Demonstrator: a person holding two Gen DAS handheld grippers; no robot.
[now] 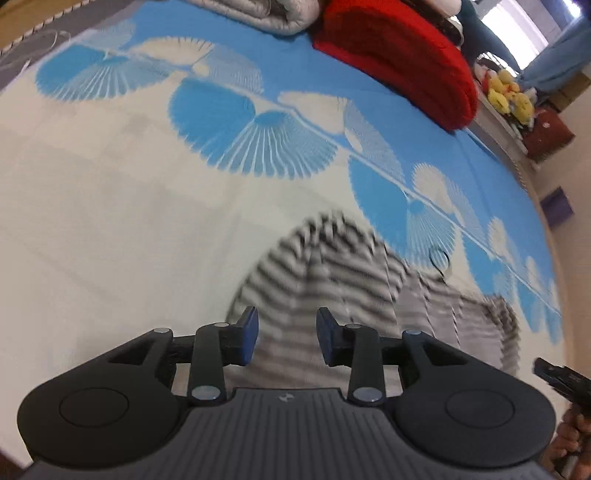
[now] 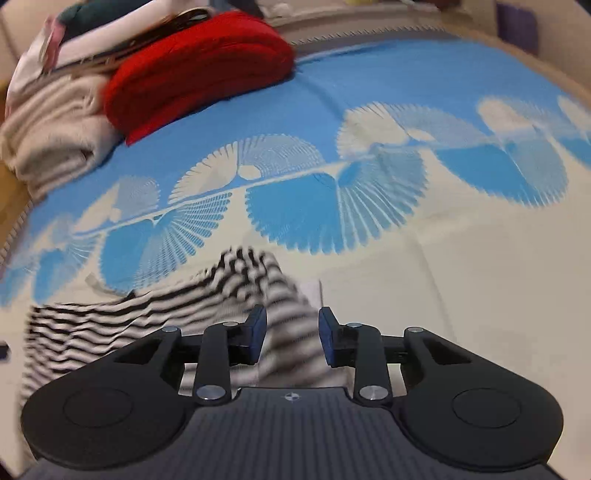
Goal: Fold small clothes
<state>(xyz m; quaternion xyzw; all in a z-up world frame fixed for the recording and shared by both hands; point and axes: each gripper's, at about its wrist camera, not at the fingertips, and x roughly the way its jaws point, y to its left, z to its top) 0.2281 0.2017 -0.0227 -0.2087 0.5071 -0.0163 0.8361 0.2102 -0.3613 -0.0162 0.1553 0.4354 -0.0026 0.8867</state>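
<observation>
Fan-patterned bedspread [image 1: 110, 184], rumpled striped garment [image 1: 332, 266]

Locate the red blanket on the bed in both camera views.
In the left wrist view the red blanket lies upper right beside a grey quilt; in the right wrist view it lies upper left, against a cream blanket.

Small black-and-white striped knit garment [image 1: 332, 280] [image 2: 159, 321] lies on the blue-and-cream fan-patterned bed cover [image 1: 110, 206] [image 2: 461, 295], on the cream part — just short of the band of blue fans, well away from the cover's far edge. Partly folded: one flap lies doubled over the rest, rumpled rather than flat. Stripes blurred; the garment's exact outline is unclear.
</observation>
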